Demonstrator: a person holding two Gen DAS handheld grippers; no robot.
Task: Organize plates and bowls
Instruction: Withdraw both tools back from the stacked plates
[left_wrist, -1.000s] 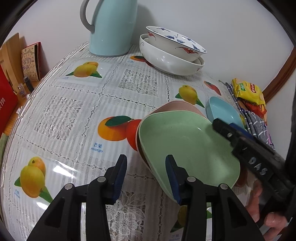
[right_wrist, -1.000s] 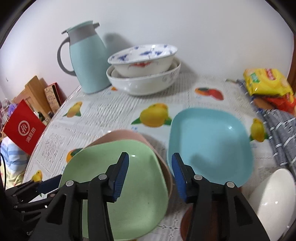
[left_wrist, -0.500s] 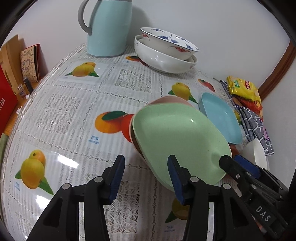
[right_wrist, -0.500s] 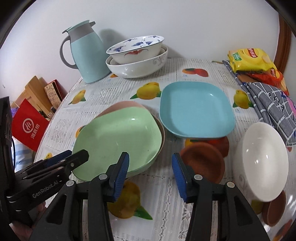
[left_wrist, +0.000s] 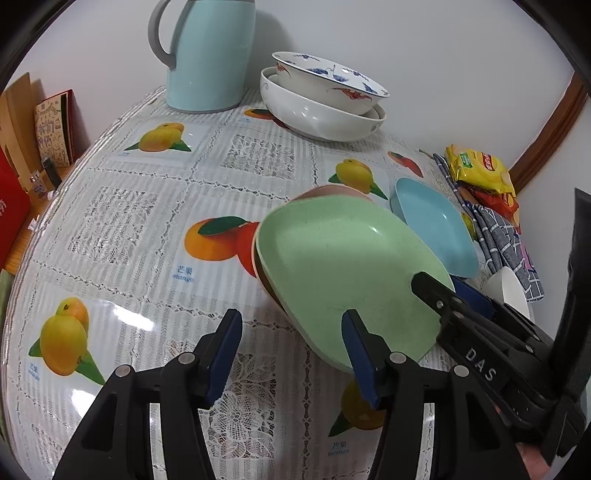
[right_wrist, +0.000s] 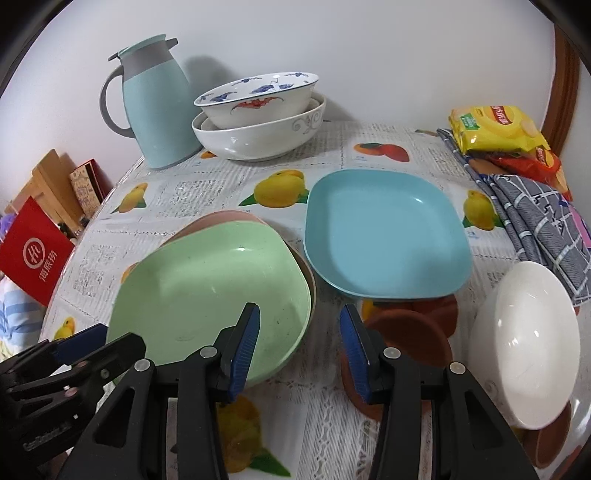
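A green square plate (left_wrist: 343, 266) (right_wrist: 214, 288) lies stacked on a pink plate (right_wrist: 218, 219) in the middle of the table. To its right sits a blue square plate (right_wrist: 384, 232) (left_wrist: 432, 225). My left gripper (left_wrist: 291, 328) hovers at the green plate's near-left rim, its jaws opening, the pads pressing on nothing. My right gripper (right_wrist: 300, 325) hangs over the gap between the green plate and a small brown dish (right_wrist: 406, 332), its jaws closing slightly on nothing. A white bowl (right_wrist: 524, 339) rests at the near right.
Two large white bowls (right_wrist: 258, 122) are nested at the back beside a pale blue jug (right_wrist: 151, 110). Snack packets (right_wrist: 495, 129) and a checked cloth (right_wrist: 535, 221) lie at the right edge. Another brown dish (right_wrist: 550, 435) sits under the white bowl. Red packaging (right_wrist: 33, 254) stands beyond the table's left edge.
My right gripper has drawn back from close over the plates toward the table's near side, so the brown dish and white bowl now show. The left jaws have widened.
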